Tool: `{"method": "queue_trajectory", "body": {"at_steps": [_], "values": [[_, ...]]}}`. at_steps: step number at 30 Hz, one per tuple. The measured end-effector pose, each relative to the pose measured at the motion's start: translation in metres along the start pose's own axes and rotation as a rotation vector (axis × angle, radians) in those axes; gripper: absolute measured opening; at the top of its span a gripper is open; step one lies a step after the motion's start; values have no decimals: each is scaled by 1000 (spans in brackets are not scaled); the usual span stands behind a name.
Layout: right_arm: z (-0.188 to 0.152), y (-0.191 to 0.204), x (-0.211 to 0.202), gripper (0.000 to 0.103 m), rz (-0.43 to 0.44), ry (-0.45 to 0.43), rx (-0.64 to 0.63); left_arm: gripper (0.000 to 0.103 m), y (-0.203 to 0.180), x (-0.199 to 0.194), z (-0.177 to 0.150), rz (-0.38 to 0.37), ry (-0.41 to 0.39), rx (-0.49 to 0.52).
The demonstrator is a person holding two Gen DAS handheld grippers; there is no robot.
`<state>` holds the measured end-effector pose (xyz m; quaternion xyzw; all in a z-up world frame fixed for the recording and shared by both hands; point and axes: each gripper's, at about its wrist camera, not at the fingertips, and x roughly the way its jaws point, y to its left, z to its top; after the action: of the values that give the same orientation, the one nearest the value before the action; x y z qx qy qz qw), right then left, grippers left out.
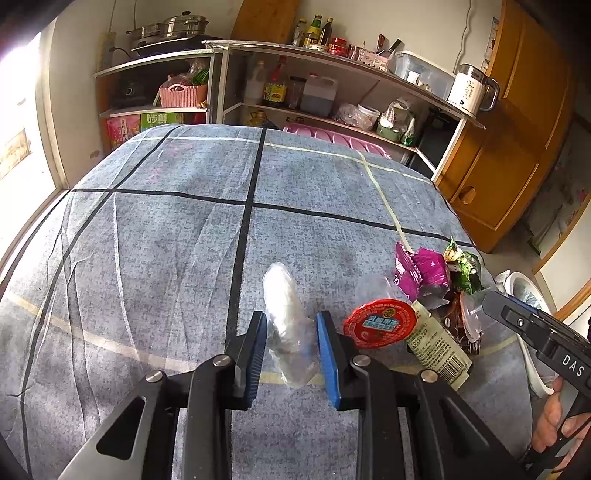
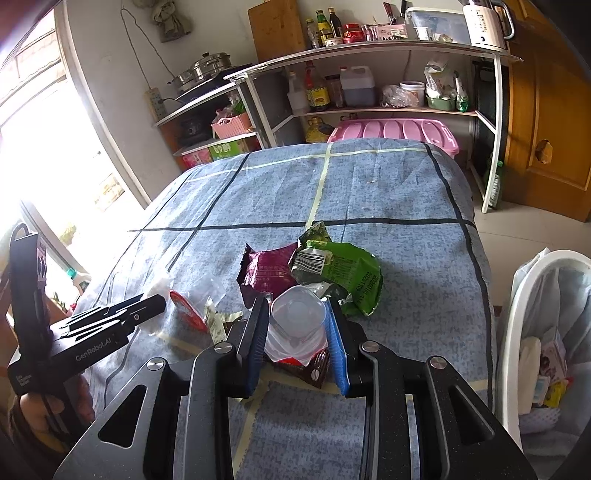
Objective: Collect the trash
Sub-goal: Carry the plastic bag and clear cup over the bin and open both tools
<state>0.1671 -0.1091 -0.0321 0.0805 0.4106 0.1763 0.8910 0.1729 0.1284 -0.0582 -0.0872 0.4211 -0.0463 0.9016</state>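
Grey checked tabletop (image 1: 147,229) carries scattered wrappers. Left tongs (image 1: 291,347) are spread around a crumpled clear bag (image 1: 286,317), judged light and slippery; right tongs (image 2: 297,334) are clenched on a thin, crushable clear plastic cup (image 2: 297,321).

One purple wrapper (image 2: 266,272), one green wrapper (image 2: 347,273), one red lid (image 1: 380,324), one clear cup (image 2: 297,325).

A lived-in home kitchen. Behind the cloth-covered table (image 2: 369,192) stands an open shelf unit (image 2: 369,51) crowded with sauce bottles (image 2: 325,27), an oil jug (image 2: 356,86) and a white kettle (image 2: 485,22). Left of the shelf unit sit steel pots (image 2: 207,68); to its right is a wooden door (image 2: 546,110).
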Motion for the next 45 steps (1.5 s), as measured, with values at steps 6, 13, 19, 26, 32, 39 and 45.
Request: {"method": "queue_trajectory", "body": {"at_steps": [6, 13, 19, 26, 32, 39, 45], "values": [[-1, -3, -9, 32, 7, -18, 6, 28, -8, -18, 1, -11, -31, 15], [-2, -8, -29, 32, 4, -50, 12, 28, -31, -39, 3, -41, -64, 65], [-4, -21, -46, 32, -7, -75, 32, 28, -58, -50, 4, -80, -79, 110], [-8, -44, -68, 32, -35, -104, 64, 28, -99, -58, 2, -136, -90, 183], [-14, -67, -89, 32, -74, -127, 93, 28, -140, -56, -2, -200, -85, 243], [-21, -98, -112, 32, -124, -150, 133, 28, -188, -53, -8, -267, -74, 320], [-30, -128, -131, 32, -167, -160, 173, 28, -236, -46, -16, -312, -58, 393]]}}
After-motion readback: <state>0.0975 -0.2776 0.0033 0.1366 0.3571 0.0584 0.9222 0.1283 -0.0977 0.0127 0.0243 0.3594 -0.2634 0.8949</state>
